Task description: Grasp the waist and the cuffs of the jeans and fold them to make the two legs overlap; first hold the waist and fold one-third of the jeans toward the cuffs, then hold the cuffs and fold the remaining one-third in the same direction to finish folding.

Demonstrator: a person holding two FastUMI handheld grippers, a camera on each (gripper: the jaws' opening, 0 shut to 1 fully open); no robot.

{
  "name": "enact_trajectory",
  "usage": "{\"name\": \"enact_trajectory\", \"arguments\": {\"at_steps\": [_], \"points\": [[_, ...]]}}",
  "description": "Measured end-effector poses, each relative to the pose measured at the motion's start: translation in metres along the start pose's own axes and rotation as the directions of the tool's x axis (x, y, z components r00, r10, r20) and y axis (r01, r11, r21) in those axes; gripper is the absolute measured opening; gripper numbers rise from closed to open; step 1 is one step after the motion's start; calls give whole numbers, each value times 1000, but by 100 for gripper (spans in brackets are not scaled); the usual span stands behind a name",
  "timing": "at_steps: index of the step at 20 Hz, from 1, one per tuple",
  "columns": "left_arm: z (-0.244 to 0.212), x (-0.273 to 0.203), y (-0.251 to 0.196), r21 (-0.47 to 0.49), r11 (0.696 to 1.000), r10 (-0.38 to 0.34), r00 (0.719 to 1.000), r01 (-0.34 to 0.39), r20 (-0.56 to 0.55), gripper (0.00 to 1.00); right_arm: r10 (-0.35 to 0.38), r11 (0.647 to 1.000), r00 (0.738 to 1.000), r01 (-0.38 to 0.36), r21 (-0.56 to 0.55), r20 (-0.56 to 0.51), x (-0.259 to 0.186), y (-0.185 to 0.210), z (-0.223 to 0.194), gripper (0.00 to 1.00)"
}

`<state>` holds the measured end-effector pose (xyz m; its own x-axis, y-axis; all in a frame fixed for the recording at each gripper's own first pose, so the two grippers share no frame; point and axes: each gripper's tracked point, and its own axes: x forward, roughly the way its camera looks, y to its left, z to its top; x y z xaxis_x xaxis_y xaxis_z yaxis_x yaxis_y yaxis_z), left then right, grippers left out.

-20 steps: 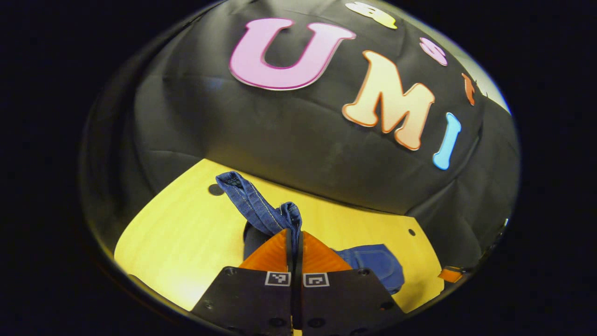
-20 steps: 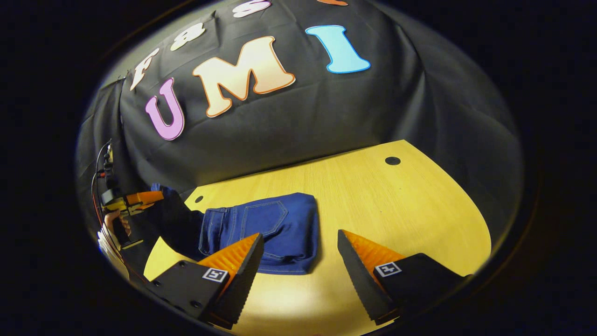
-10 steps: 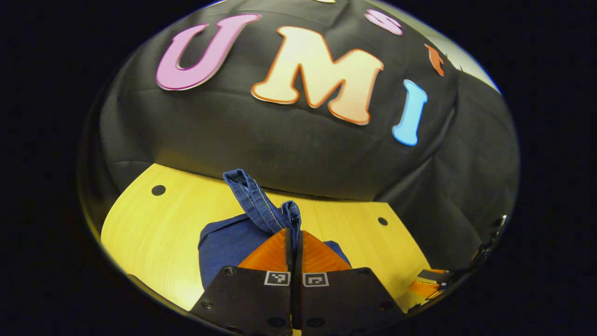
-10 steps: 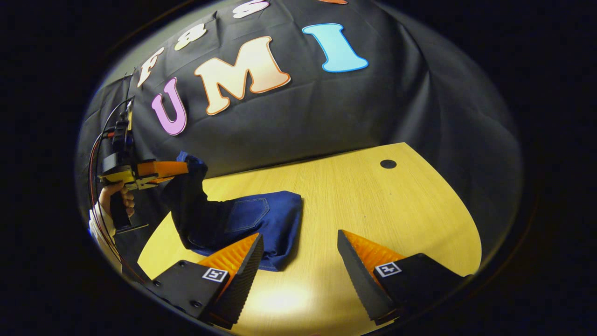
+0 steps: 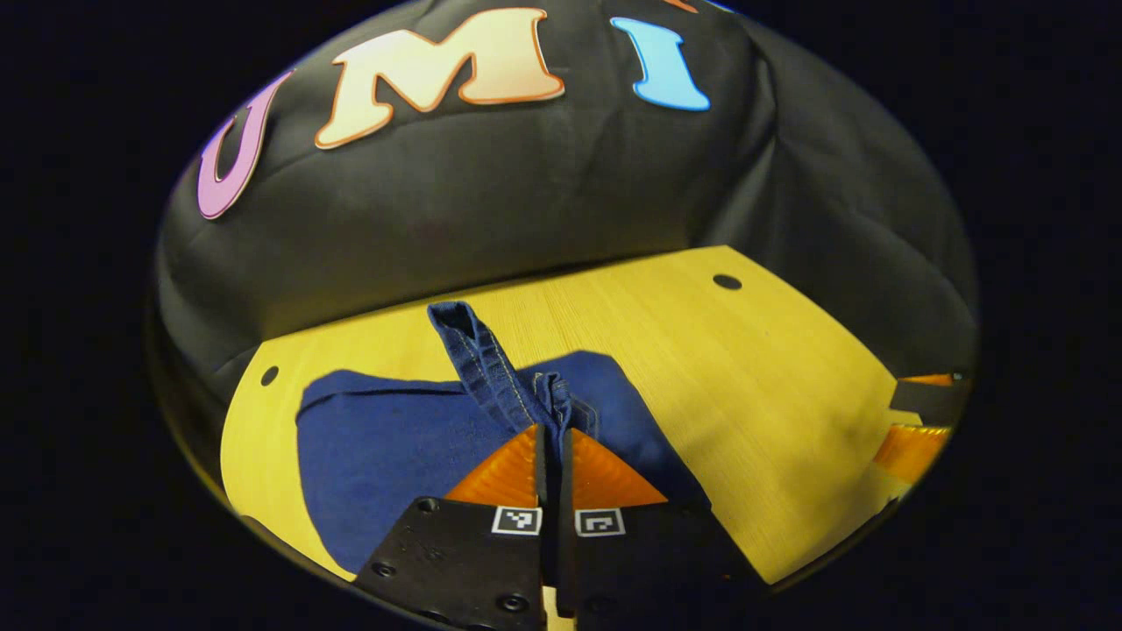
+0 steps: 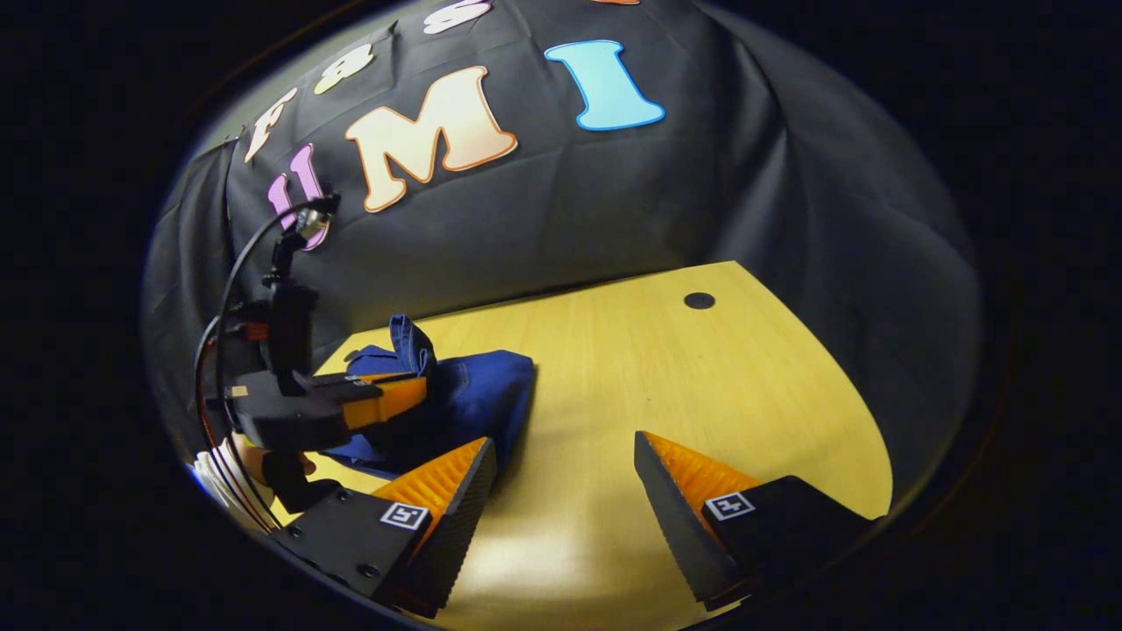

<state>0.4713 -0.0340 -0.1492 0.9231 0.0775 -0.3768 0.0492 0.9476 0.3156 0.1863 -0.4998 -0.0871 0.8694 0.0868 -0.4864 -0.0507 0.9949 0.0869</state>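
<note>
left gripper jaws clamped on jeans cuff (no legible label); right gripper jaws apart

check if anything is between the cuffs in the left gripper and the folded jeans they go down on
Nothing visible. The left gripper is shut on the cuffs, just above the folded jeans; the open right gripper is off to the side.

Left gripper view sits close over the jeans, facing the wall across the table. Right gripper view sits low near the table's front edge, facing the wall, farther from the jeans at frame left. Both share table, jeans, wall.
</note>
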Motion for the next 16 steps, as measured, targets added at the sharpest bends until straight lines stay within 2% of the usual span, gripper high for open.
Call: {"name": "enact_trajectory", "arguments": {"at_steps": [1,2,3,6,7,11,12,13,14,16], "points": [[-7,4,-11,-30,999,-40,999,40,-3,1,-11,1000,1000,11,1,-1,-4,-6,0,98],[-8,1,-21,-50,997,-63,998,63,5,7,-21,1000,1000,21,5,1,-6,-10,1,94],[1,-3,-32,-50,995,-87,996,88,25,27,-30,1000,1000,30,8,3,-8,-14,1,98],[21,-27,-42,-12,995,-94,991,96,98,82,-38,999,999,37,17,19,-16,-16,5,98],[23,-40,-38,0,996,-90,989,90,121,86,-32,999,999,31,20,24,-19,-12,6,98],[28,-102,-3,-15,999,-29,981,32,194,88,5,1000,999,-6,11,37,-28,19,9,98],[25,-119,11,-32,999,-5,980,11,198,88,18,1000,999,-18,5,44,-31,30,10,98],[19,-133,27,-46,999,21,980,-12,197,88,31,1000,998,-31,0,50,-35,43,12,94],[14,-145,44,-57,998,49,980,-38,194,88,42,999,998,-42,-6,56,-38,56,14,98],[4,-168,78,-75,994,94,975,-80,202,88,62,998,995,-61,-17,75,-43,83,18,98]]}}
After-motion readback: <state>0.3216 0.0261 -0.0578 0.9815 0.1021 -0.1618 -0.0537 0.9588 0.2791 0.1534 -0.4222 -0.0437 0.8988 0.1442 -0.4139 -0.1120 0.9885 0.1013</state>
